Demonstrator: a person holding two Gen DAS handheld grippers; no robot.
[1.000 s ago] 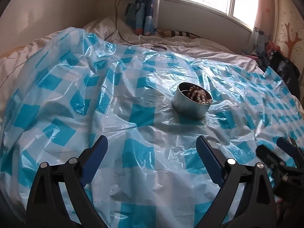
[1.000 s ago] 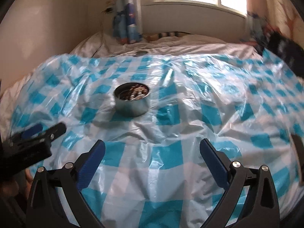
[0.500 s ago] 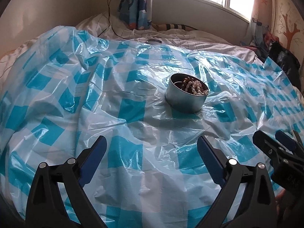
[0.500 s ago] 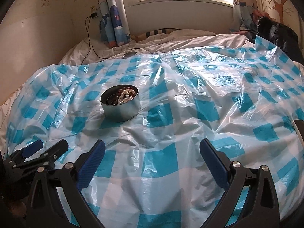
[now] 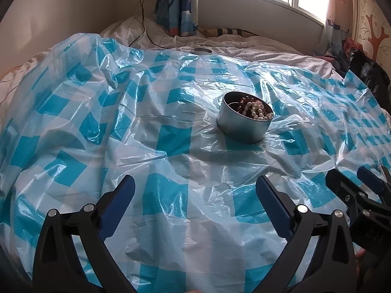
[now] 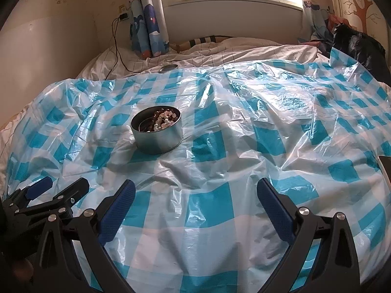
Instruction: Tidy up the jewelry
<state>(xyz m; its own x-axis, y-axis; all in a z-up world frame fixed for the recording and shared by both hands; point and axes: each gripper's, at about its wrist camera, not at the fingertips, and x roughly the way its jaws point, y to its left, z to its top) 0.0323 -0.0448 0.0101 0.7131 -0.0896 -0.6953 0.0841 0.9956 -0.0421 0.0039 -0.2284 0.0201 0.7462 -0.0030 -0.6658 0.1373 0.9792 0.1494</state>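
Note:
A round metal tin [image 5: 244, 127] stands on the blue-and-white checked plastic sheet [image 5: 171, 136]. Inside it lies a heap of bead jewelry [image 5: 254, 107], pearl-white and dark red strands. My left gripper [image 5: 195, 183] hovers well short of the tin; its jaws are opening, with nothing between them. My right gripper [image 6: 195, 186] is open and empty, with the tin [image 6: 158, 139] and its beads [image 6: 161, 119] ahead to its left. Each gripper shows in the other's view: the right one [image 5: 354, 183], the left one [image 6: 62, 185].
The sheet covers a bed with white bedding [image 6: 220, 51]. A small round disc [image 5: 200, 50] lies beyond the sheet's far edge. A charger cable [image 6: 117, 46] hangs from the wall by a curtain [image 6: 149, 24]. A black bag [image 6: 356, 46] sits at the far right.
The right wrist view was blurred a second ago and is sharp now. Both grippers hover in much the same place. The tin has not moved.

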